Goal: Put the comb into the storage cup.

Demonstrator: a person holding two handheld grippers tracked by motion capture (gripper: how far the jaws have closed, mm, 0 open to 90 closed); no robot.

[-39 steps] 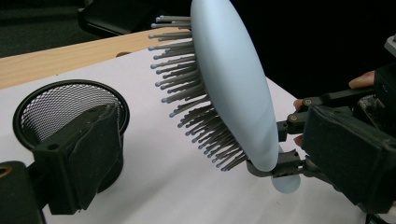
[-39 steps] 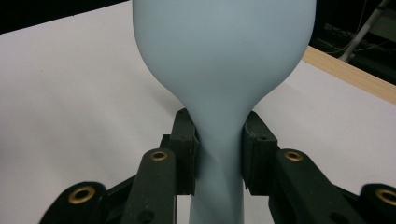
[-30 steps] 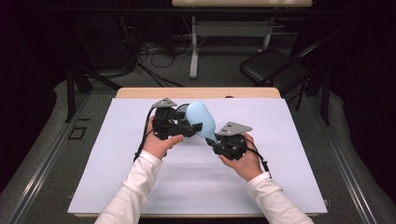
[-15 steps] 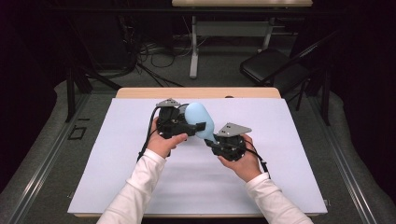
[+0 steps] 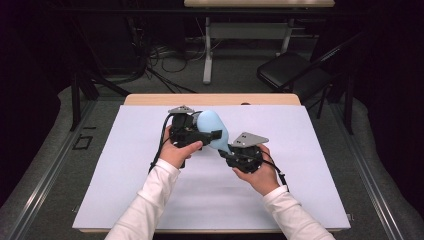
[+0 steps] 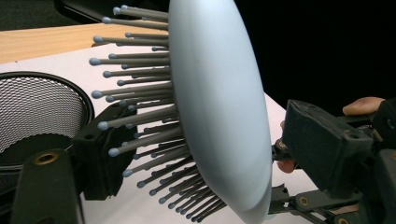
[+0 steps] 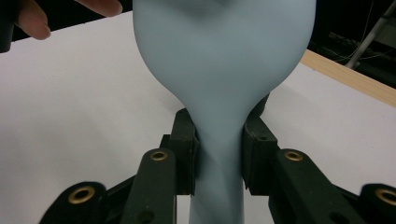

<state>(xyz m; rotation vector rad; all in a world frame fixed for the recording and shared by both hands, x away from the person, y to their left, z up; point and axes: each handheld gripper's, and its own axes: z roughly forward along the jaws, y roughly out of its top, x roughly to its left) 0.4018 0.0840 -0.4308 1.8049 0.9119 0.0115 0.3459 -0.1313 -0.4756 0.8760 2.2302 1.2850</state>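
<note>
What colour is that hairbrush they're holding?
The hairbrush is pale blue, bristles darker grey-blue with lighter tips; the left gripper view shows it best.

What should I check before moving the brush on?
1. Right claw shut on the brush handle: ok, both jaws press its neck.
2. Left claw hold on the brush head: cannot tell; one jaw sits among the bristles, the other is hidden.
3. Brush clear of the table: ok, held above it.
4. Mesh cup location known: ok, beside the left claw.
5. Bristles unbent: ok, they look straight.
</note>
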